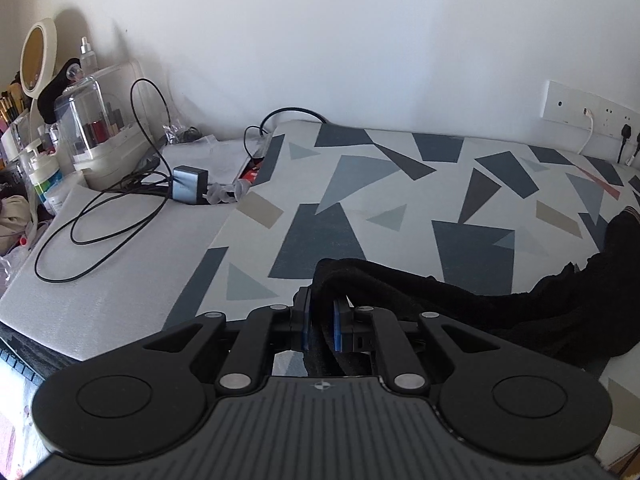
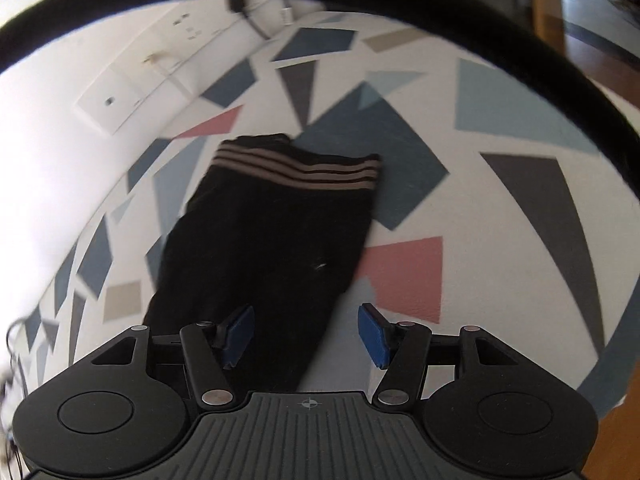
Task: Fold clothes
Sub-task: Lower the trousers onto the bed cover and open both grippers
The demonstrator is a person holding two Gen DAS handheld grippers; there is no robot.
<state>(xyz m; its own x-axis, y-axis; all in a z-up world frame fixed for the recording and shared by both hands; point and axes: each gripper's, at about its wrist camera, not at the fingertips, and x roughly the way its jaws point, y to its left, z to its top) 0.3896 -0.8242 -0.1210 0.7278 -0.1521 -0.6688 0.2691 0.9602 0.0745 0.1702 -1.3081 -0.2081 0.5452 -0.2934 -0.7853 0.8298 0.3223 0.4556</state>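
A black garment (image 1: 460, 296) lies stretched across the table's geometric-patterned cloth (image 1: 360, 184), running off to the right. My left gripper (image 1: 322, 320) is shut on its near left end, with black fabric bunched between the blue pads. In the right wrist view the same garment (image 2: 272, 224) lies flat, its far hem marked by tan stripes (image 2: 296, 170). My right gripper (image 2: 306, 332) hovers open over the garment's near end. Its blue pads (image 2: 374, 334) stand wide apart and nothing is pinched between them.
Left of the patterned cloth are a looped black cable (image 1: 100, 232), a grey charger (image 1: 188, 190), a clear cosmetics organiser (image 1: 96, 132) and a round mirror (image 1: 38, 56). Wall sockets (image 1: 588, 110) sit at the back right. A black cable (image 2: 520, 44) arcs close across the right wrist view.
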